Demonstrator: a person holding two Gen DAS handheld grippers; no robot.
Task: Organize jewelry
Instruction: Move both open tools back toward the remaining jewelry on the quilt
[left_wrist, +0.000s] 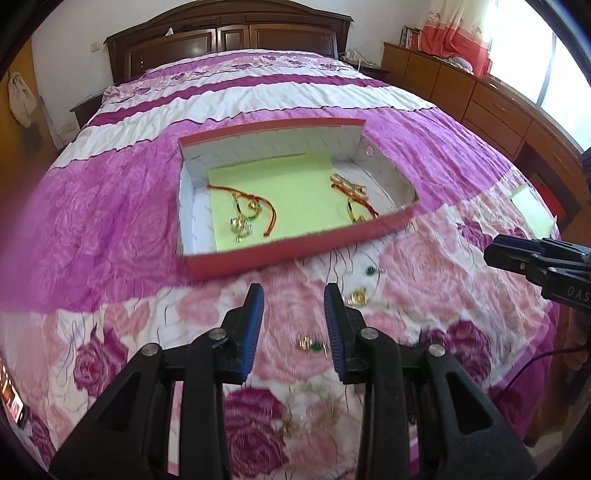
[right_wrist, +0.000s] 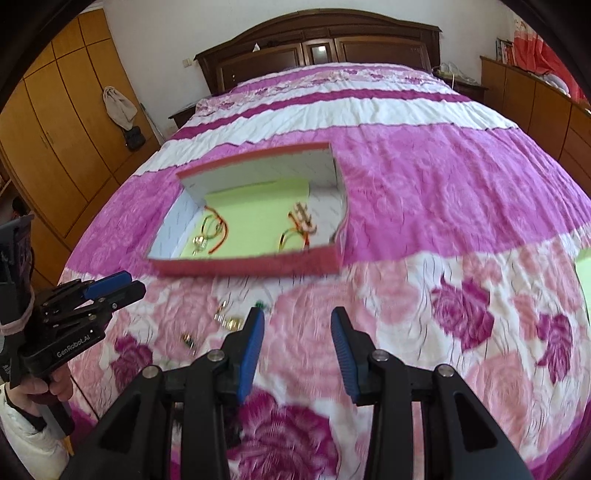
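In the left wrist view, the left gripper (left_wrist: 294, 291) filled the bottom of the frame, its blue-padded jaws spread apart with nothing between them. Beneath it lay a floral bedspread (left_wrist: 424, 266) in pink and magenta. A small gold and green trinket (left_wrist: 311, 344) rested on the cloth between the jaws, low in the frame. Just past the right jaw tip sat a gold charm (left_wrist: 357, 296) and a green bead (left_wrist: 369, 272) on a thin wire hoop.

In the right wrist view, the right gripper (right_wrist: 297, 318) likewise occupied the lower centre, jaws parted and empty, with loose gold pieces (right_wrist: 228, 320) scattered on the bedspread to the left of its left jaw.

Farther up, at mid-frame, sat a shallow red box (left_wrist: 280, 254) with white inner walls and a pale green liner (left_wrist: 291, 192). Inside, a red-corded bracelet (left_wrist: 243, 210) lay at the left and another jewelry piece (left_wrist: 351, 192) at the right.

At the top of the frame stood a dark wooden headboard (left_wrist: 229, 40).
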